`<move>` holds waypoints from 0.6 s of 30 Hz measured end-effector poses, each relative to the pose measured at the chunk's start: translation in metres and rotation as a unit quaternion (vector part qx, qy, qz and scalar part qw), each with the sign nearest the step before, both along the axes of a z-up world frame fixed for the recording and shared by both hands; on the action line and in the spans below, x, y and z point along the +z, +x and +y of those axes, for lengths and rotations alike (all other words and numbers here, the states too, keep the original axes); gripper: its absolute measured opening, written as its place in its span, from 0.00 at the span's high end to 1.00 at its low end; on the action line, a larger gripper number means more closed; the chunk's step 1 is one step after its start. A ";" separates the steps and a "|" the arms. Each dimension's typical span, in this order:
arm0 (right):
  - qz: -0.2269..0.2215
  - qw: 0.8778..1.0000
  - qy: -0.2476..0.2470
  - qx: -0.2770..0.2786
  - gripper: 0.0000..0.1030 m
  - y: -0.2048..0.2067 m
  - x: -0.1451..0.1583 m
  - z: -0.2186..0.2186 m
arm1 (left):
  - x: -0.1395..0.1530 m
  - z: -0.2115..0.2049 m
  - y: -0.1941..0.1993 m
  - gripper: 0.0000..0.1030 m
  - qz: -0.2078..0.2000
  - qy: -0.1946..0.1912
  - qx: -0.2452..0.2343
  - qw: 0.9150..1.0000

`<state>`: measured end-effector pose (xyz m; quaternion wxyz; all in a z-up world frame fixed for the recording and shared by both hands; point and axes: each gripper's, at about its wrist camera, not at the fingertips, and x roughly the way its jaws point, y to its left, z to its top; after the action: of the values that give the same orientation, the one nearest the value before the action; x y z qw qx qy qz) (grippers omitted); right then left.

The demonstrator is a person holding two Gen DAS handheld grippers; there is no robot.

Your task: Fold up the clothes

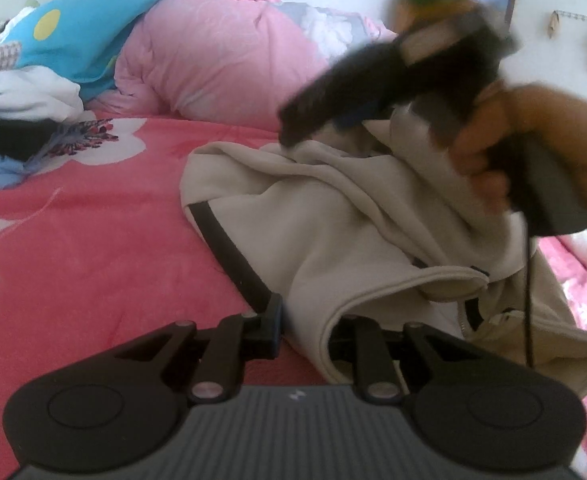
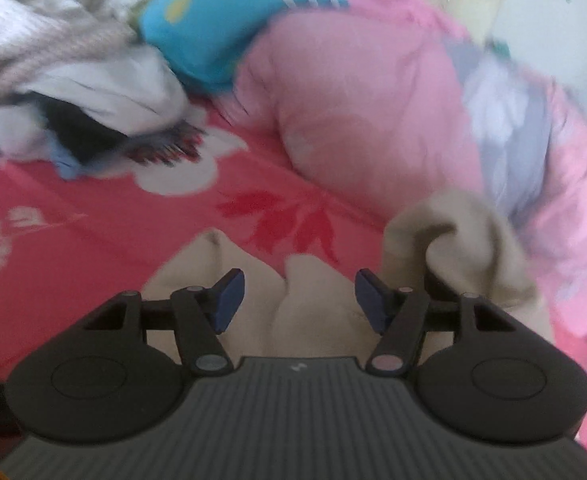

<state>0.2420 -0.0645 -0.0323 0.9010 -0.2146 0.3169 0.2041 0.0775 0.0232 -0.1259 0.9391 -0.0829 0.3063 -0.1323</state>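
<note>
A beige garment (image 1: 333, 216) with a black stripe lies crumpled on the red flowered bedsheet (image 1: 93, 232). My left gripper (image 1: 305, 332) is at its near hem, shut on the cloth. One finger (image 1: 271, 326) shows and the fabric covers the other. In the left wrist view my right gripper (image 1: 305, 120) is a dark blur over the garment's far side, held by a hand (image 1: 533, 140). In the right wrist view the right gripper (image 2: 299, 302) stands open, its blue pads (image 2: 229, 300) apart above folds of the beige garment (image 2: 313, 312), pressing on nothing.
A bulky pink quilt (image 1: 221, 60) lies behind the garment. A pile of other clothes (image 1: 25, 96), white, black and light blue, sits at the left with a turquoise striped piece (image 1: 93, 28) on top. A thin black cable (image 1: 527, 280) hangs from the right gripper.
</note>
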 end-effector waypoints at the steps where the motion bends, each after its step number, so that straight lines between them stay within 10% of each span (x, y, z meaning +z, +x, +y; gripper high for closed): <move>1: 0.015 1.000 -0.009 -0.009 0.46 0.009 -0.009 0.001 | 0.000 0.001 0.000 0.81 0.000 -0.003 0.000 1.000; 6: 0.034 0.999 0.007 -0.032 0.93 0.014 -0.024 -0.014 | -0.002 0.003 -0.001 0.81 -0.001 -0.008 -0.001 1.000; 18: -0.108 0.968 0.193 -0.120 0.96 -0.074 0.083 -0.150 | -0.005 0.007 -0.004 0.81 -0.006 -0.019 0.000 1.000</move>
<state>0.1677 -0.2148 0.0505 0.9722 -0.0174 0.1955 0.1275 0.0737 0.0300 -0.1304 0.9392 -0.1003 0.2976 -0.1387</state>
